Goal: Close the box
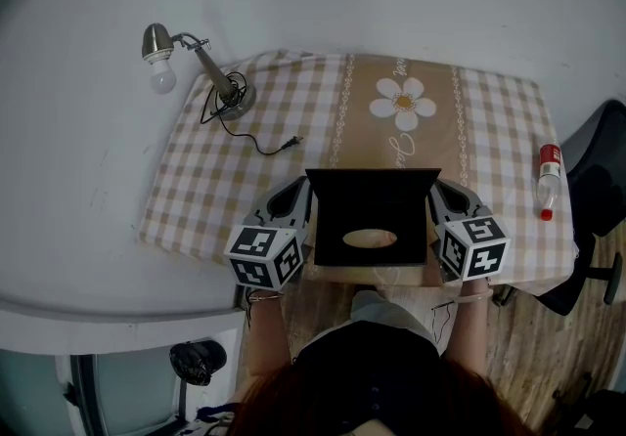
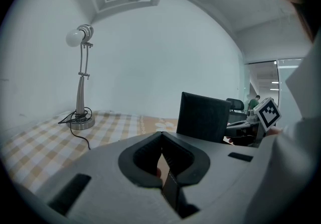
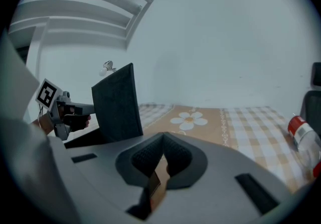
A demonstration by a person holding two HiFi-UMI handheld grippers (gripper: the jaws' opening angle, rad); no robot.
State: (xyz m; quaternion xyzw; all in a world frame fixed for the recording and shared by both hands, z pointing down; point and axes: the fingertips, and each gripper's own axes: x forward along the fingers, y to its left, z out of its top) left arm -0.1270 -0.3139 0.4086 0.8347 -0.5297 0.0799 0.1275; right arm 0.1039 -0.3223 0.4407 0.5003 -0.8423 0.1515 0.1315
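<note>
You're parking left gripper (image 2: pixel 161 135) and right gripper (image 3: pixel 163 137) clenched, tips meeting, flanking the box (image 1: pixel 372 229). Likely you're bracing it, since the lid (image 2: pixel 203 116) is standing upright, not yet closed.

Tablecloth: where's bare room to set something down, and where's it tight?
Free: left checks between the lamp cable and the left gripper; the far strip around the daisy print, behind the box; right checks between the right gripper and the bottle. Tight: the near edge, where both grippers flank the box.
</note>
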